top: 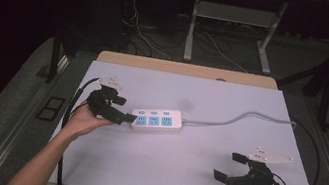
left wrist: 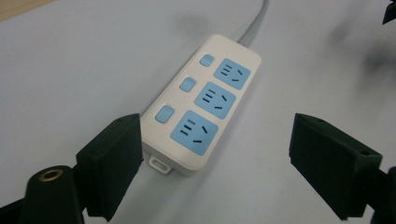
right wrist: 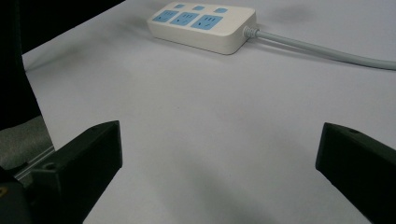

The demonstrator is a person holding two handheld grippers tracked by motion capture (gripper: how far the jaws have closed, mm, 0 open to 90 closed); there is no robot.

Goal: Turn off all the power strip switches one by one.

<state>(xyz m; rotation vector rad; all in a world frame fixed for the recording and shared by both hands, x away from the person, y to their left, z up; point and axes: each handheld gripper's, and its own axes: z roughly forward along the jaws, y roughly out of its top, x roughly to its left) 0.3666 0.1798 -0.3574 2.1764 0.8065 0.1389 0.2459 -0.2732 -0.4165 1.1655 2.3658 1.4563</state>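
Pale table in dark room

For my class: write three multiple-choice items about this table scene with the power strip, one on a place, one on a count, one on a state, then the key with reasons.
1. Which gripper is nearest the power strip?
A. left gripper
B. right gripper
C. both equally

2. How many blue sockets does the strip have?
A. two
B. three
C. five

3. How does the left gripper stand?
A. shut on the cable
B. open, the strip's end between its jaws, unpressed
C. shut on nothing

Key: A, it sits at the strip's end; B, the left gripper view shows three; B, a gap shows beside the strip.
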